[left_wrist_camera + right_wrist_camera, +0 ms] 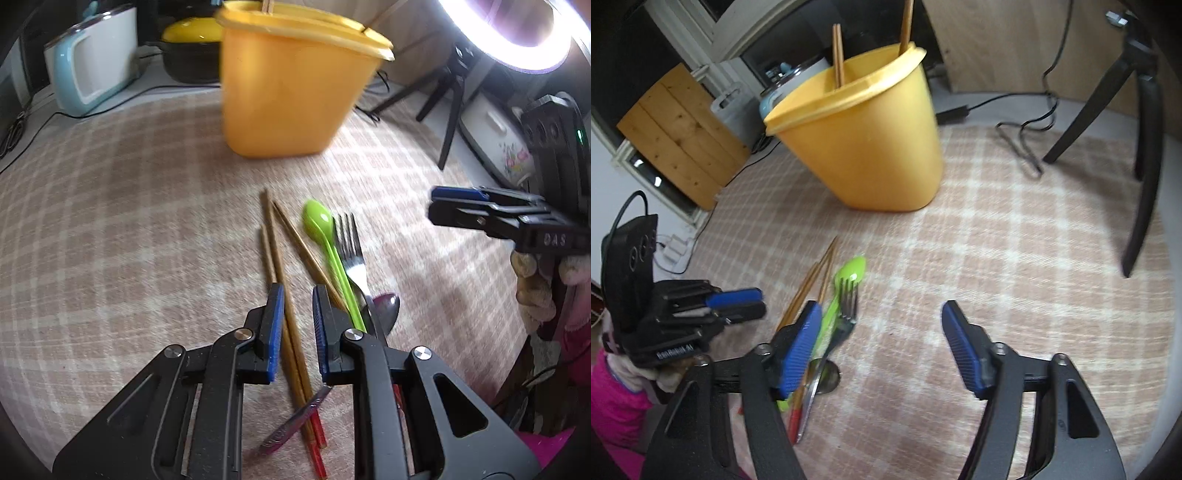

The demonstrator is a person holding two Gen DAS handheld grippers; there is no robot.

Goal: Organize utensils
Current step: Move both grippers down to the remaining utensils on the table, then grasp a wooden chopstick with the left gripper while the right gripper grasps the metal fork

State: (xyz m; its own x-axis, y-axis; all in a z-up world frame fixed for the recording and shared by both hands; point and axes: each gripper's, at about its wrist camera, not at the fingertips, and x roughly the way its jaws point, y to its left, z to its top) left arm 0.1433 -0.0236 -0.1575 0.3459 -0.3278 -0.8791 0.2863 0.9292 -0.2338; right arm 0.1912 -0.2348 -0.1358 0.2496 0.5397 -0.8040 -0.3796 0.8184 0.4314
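the left gripper (297, 314) hangs low over a loose pile of utensils on the checked tablecloth (110, 221), its blue-padded fingers a little apart with a pair of wooden chopsticks (275, 266) running up between them; the pads are not pressed onto the sticks, so nothing is gripped. just right of that pair lies a third chopstick (299, 243) at a slant, then a green plastic spoon (321, 225) and a metal fork (351, 247), the fork's neck overlapping the spoon's handle. a metal spoon (388, 308) lies with its bowl just beside the right finger, and a purple-tinted handle (291, 421) crosses the red ends of the chopsticks under the gripper.

the right gripper (879, 343) has its fingers spread wide and empty; its left finger (799, 350) hovers over the same pile, above the green spoon's handle, while the other finger is over bare cloth.

beyond the pile stands the yellow utensil holder (871, 147), well apart from the loose cutlery, with chopsticks (837, 55) already standing upright in it. behind it sit a pale blue and white container (92, 66) and a black pot with a yellow lid (192, 48); a tripod (1137, 129) stands on the right side of the cloth
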